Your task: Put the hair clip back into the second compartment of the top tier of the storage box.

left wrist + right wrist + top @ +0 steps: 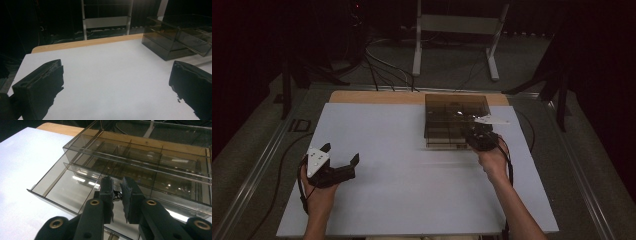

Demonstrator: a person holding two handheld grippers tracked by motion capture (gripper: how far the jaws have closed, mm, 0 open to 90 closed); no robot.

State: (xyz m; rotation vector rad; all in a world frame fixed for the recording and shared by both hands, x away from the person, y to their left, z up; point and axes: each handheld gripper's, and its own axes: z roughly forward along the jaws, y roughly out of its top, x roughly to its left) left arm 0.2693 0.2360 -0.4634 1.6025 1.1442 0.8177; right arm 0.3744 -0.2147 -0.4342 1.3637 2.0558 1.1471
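Observation:
A smoked, see-through drawer box (447, 107) stands at the back right of the white board (402, 185). Its lowest drawer (72, 191) is pulled out toward me. My right gripper (477, 136) sits at that drawer's front, and in the right gripper view its jaws (117, 182) stand close together on a small dark piece at the drawer's front wall. My left gripper (341, 152) rests low over the board's near left part, wide open with nothing between its jaws (117, 75). The box (175, 37) lies far off to its right.
The board lies on a wooden table (377, 96) whose edge shows at the back. Cables (382, 70) and a white metal frame (457, 25) stand on the floor beyond. A metal rail (262, 160) runs along the left side.

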